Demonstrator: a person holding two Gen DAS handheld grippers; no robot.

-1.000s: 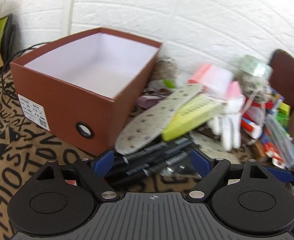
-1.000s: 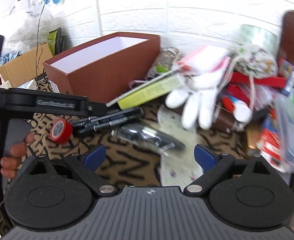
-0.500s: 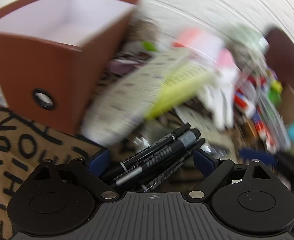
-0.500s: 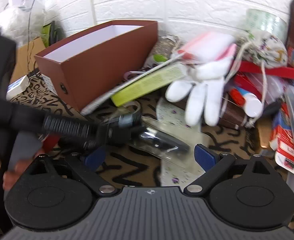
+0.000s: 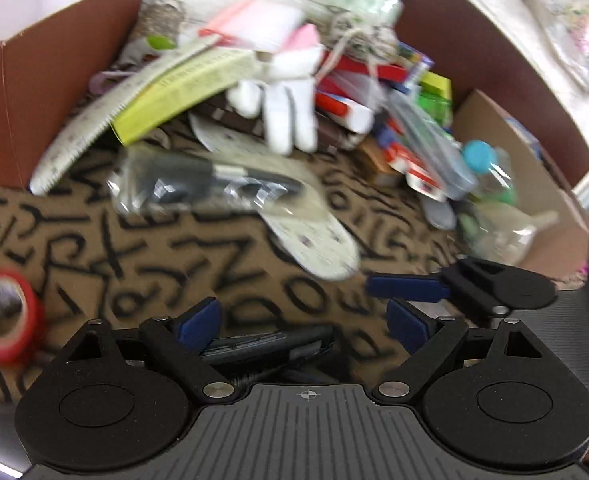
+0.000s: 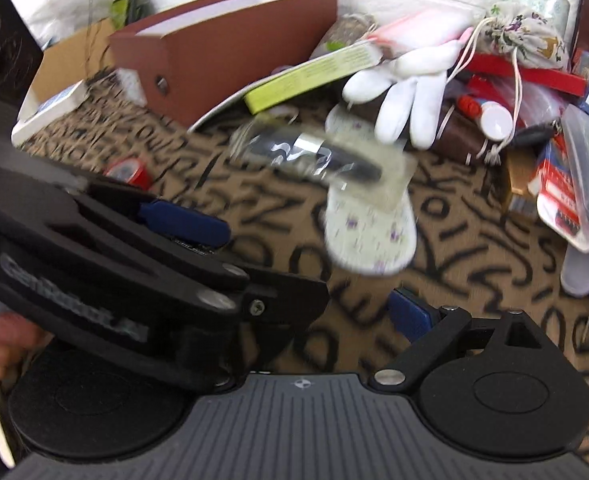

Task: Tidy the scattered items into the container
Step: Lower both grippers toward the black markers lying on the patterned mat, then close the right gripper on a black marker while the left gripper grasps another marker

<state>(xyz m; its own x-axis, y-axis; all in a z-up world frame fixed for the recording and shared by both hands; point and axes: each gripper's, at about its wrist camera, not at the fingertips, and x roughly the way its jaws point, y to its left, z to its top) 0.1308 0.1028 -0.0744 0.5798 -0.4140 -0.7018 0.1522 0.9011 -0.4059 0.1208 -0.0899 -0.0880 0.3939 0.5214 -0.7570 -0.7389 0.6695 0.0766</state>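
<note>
The brown box (image 5: 26, 80) with a white inside stands at the back left; it also shows in the right wrist view (image 6: 230, 36). My left gripper (image 5: 302, 326) is open, with a bundle of black marker pens (image 5: 266, 346) lying low between its fingers, close to the base. In the right wrist view the left gripper (image 6: 182, 220) crosses the lower left. My right gripper (image 5: 410, 288) is open and empty, its left finger hidden behind the left gripper. A bagged black tool (image 5: 206, 188) lies on a patterned insole (image 5: 314, 236).
A red tape roll (image 5: 4, 320) lies at the left. A clutter heap at the back holds a white glove (image 6: 406, 92), a yellow-green box (image 6: 310, 76), a ruler (image 5: 94, 124), a cloth pouch (image 6: 522, 36) and a glue stick (image 6: 490, 116). The mat (image 6: 474, 264) has black letters.
My left gripper has swung right and dropped low over the mat; the pens now sit deeper between its fingers. The box has slid to the left edge. The two grippers are now close together.
</note>
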